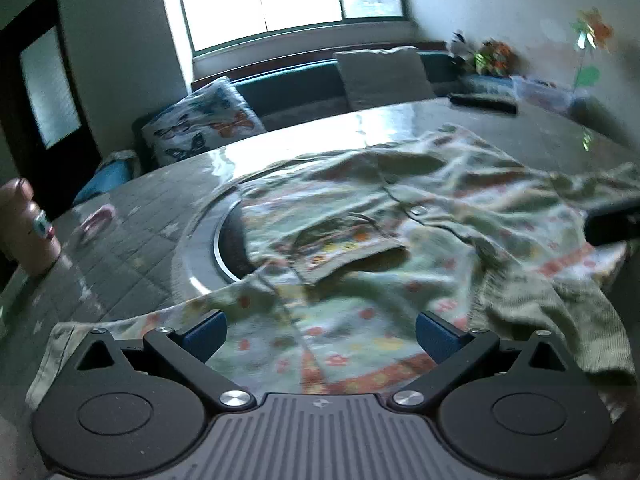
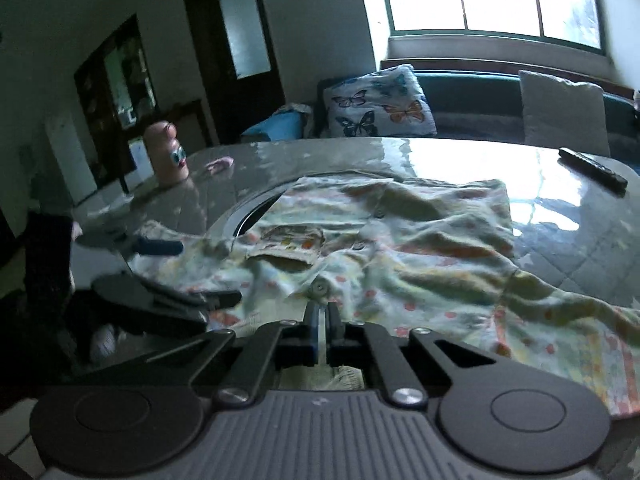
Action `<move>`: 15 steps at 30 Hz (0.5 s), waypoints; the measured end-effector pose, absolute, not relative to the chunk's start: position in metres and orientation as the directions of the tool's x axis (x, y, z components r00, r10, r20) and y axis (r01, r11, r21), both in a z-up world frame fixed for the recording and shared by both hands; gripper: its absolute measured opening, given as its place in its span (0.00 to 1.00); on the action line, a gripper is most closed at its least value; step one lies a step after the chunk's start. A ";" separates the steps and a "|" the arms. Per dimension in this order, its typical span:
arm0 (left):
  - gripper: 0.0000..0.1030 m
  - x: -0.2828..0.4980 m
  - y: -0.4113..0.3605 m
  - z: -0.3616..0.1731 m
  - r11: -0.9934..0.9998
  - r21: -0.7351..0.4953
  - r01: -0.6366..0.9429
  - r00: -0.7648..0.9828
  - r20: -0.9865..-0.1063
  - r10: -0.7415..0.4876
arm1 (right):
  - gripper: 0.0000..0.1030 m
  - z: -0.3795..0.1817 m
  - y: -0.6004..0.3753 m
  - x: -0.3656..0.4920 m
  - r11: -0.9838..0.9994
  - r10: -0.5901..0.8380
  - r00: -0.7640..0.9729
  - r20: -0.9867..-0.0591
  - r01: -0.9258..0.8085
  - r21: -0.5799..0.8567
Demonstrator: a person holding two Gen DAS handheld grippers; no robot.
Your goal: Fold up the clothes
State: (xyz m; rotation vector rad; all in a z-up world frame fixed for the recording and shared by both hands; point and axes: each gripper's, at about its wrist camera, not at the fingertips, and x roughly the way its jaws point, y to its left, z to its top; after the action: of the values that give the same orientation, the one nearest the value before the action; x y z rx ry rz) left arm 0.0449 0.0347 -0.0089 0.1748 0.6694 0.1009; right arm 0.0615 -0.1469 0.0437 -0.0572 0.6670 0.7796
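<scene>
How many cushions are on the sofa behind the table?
2: the butterfly cushion at the sofa's left end and the plain white cushion further right. Others may be hidden beyond the frame edges.

Each gripper was matte black over a grey ribbed housing — the left gripper [image 1: 320, 334] and the right gripper [image 2: 323, 318] alike. Two round black discs flanked the ribbed plate, silver screws pinned the angled link arms, and the fingers [image 1: 204, 334] carried dark blue pads.
</scene>
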 end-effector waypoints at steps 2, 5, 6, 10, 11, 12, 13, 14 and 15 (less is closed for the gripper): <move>0.98 0.045 0.025 -0.013 0.974 0.226 -0.009 0.783 -0.604 0.147 | 0.02 0.042 -0.146 0.064 0.721 0.633 0.513 -0.580 -0.663 0.201; 0.98 0.042 0.012 -0.016 0.959 0.283 0.019 0.801 -0.578 0.155 | 0.04 0.038 -0.142 0.064 0.715 0.633 0.499 -0.592 -0.671 0.199; 0.98 0.041 0.011 -0.016 0.958 0.288 0.021 0.804 -0.575 0.155 | 0.06 0.036 -0.139 0.063 0.708 0.635 0.492 -0.596 -0.680 0.193; 0.98 0.039 0.013 -0.012 0.958 0.286 0.024 0.812 -0.565 0.148 | 0.23 0.029 -0.126 0.053 0.670 0.638 0.462 -0.616 -0.727 0.149; 0.98 0.038 0.014 -0.011 0.959 0.283 0.022 0.813 -0.563 0.147 | 0.31 0.027 -0.122 0.051 0.664 0.635 0.461 -0.620 -0.735 0.134; 0.98 0.038 0.015 -0.010 0.961 0.277 0.020 0.814 -0.562 0.145 | 0.33 0.024 -0.118 0.048 0.658 0.629 0.461 -0.626 -0.745 0.112; 0.98 0.038 0.017 -0.009 0.962 0.273 0.017 0.815 -0.562 0.145 | 0.33 0.020 -0.114 0.046 0.651 0.623 0.463 -0.631 -0.754 0.089; 0.98 0.038 0.018 -0.008 0.963 0.270 0.014 0.817 -0.558 0.145 | 0.33 0.016 -0.110 0.043 0.645 0.615 0.468 -0.635 -0.762 0.063; 0.98 0.038 0.019 -0.007 0.964 0.267 0.011 0.819 -0.555 0.145 | 0.33 0.013 -0.106 0.041 0.641 0.608 0.473 -0.638 -0.766 0.043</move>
State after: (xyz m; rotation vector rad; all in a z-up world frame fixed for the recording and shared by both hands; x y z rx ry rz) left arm 0.0379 0.0190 -0.0065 0.2654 0.6082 0.0725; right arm 0.0411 -0.1064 0.0131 -0.2638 0.6659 0.8529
